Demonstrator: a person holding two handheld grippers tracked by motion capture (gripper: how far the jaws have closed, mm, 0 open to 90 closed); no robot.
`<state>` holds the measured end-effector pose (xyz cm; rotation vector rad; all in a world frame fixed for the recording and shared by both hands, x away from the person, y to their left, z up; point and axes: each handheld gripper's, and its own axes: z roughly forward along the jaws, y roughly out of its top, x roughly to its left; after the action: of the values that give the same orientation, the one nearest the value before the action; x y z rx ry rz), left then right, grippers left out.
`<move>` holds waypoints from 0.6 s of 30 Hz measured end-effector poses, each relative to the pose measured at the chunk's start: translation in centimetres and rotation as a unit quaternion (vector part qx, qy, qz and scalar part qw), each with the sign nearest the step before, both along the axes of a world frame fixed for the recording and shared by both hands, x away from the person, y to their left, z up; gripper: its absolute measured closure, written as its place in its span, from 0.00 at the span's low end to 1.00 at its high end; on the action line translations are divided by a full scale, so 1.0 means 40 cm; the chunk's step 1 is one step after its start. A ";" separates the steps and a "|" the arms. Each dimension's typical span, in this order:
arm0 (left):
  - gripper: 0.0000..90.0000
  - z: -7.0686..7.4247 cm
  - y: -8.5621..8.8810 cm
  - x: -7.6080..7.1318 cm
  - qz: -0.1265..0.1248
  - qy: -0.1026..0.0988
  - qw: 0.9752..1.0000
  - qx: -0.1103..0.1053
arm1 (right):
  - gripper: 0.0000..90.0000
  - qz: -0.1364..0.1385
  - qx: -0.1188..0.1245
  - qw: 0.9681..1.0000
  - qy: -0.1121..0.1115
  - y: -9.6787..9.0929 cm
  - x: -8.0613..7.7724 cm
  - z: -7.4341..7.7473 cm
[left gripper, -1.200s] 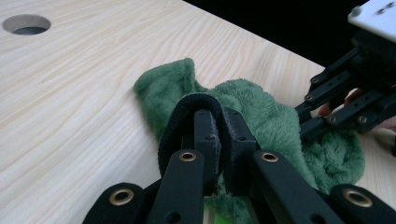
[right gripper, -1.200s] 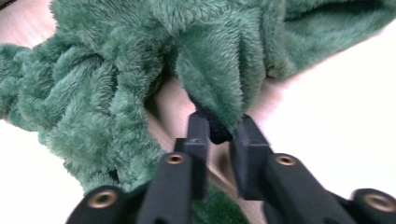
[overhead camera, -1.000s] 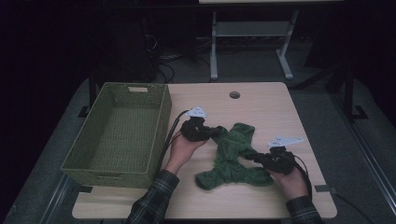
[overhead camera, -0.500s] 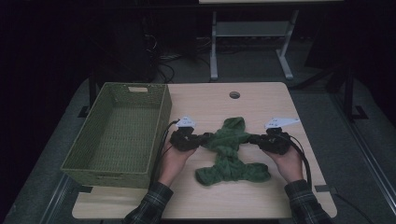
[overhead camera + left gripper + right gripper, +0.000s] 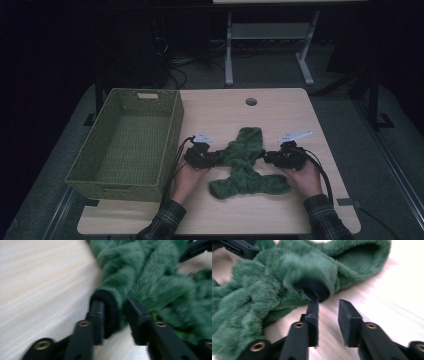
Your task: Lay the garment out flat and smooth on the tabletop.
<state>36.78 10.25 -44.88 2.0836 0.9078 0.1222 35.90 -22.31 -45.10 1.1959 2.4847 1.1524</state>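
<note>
Dark green fuzzy garment [image 5: 246,162] with black cuffs [image 5: 110,307], olive-green woven basket [image 5: 125,142], pale wood-grain table [image 5: 280,107], black grippers, dark plaid sleeves [image 5: 165,225].

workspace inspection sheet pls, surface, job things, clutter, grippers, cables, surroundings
surface: light wood table with a round hole near its far edge
job's things: fuzzy green garment with black cuffs, spread flat between the hands; woven green basket at the table's left, nothing seen inside
clutter: nothing seen
grippers: left gripper jaws have just been opening, parted with a black cuff between them; right gripper jaws have just been opening, parted, a black cuff just beyond them, nothing between
cables: black cable trails from the left gripper, another from the right
surroundings: dark room, metal stand and floor cables behind the table
</note>
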 end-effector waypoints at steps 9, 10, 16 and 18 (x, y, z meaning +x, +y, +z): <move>0.62 0.107 -0.016 0.038 -0.013 -0.055 0.998 -0.003 | 0.67 -0.019 0.016 0.999 -0.037 -0.025 0.007 0.084; 0.62 0.107 -0.016 0.038 -0.013 -0.055 0.998 -0.003 | 0.67 -0.022 0.014 0.999 -0.041 -0.024 0.016 0.089; 0.61 0.095 -0.096 0.138 -0.042 -0.049 0.998 -0.001 | 0.65 -0.039 0.016 0.999 -0.026 -0.006 0.086 0.089; 0.60 0.081 -0.116 0.167 -0.045 -0.042 0.998 -0.006 | 0.65 -0.050 0.018 0.998 -0.025 0.001 0.105 0.080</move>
<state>43.46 5.62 -41.64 2.0889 0.7607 0.1543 40.10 -22.26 -41.88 1.2695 2.3488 1.1910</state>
